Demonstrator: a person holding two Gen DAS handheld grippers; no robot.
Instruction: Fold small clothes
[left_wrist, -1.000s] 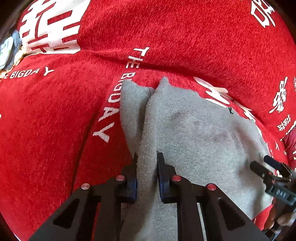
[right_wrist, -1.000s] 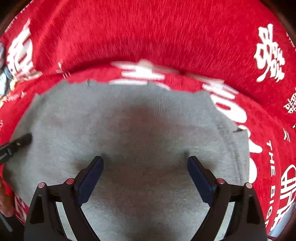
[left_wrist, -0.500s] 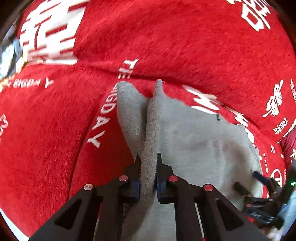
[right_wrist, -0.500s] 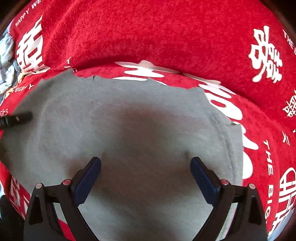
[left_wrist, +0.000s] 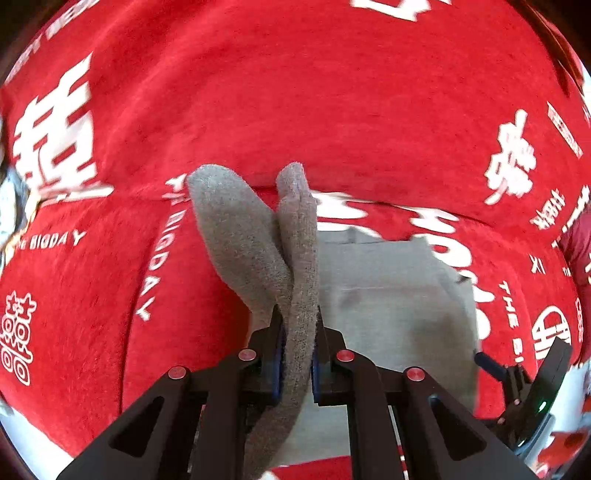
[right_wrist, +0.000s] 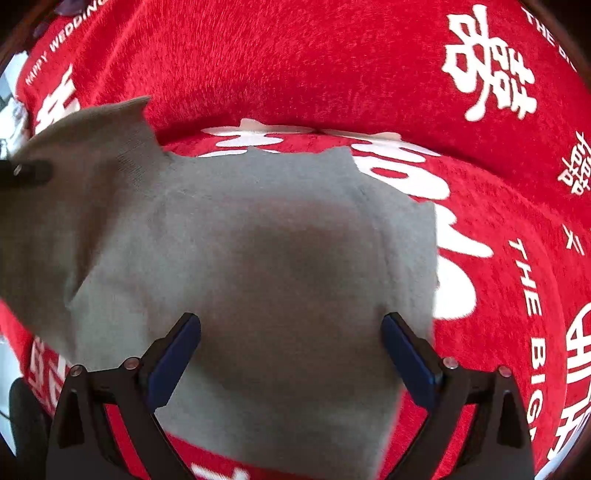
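Note:
A small grey knit garment (right_wrist: 266, 258) lies on a red cloth with white lettering (right_wrist: 332, 66). My left gripper (left_wrist: 297, 350) is shut on the garment's left edge (left_wrist: 299, 258) and holds it lifted, so the fabric stands up in two flaps. In the right wrist view the lifted part (right_wrist: 92, 147) rises at the upper left, with the left gripper's tip (right_wrist: 26, 171) on it. My right gripper (right_wrist: 291, 347) is open wide, empty, hovering just over the garment's near half. It also shows at the lower right of the left wrist view (left_wrist: 517, 380).
The red cloth (left_wrist: 332, 92) covers the whole surface around the garment. A pale floor or table edge shows at the lower left of the left wrist view (left_wrist: 22, 435). Some dark clutter sits at the far left edge (left_wrist: 11, 199).
My left gripper has closed on the grey garment's edge and lifted it off the cloth, raising the left side. My right gripper stayed open above the garment.

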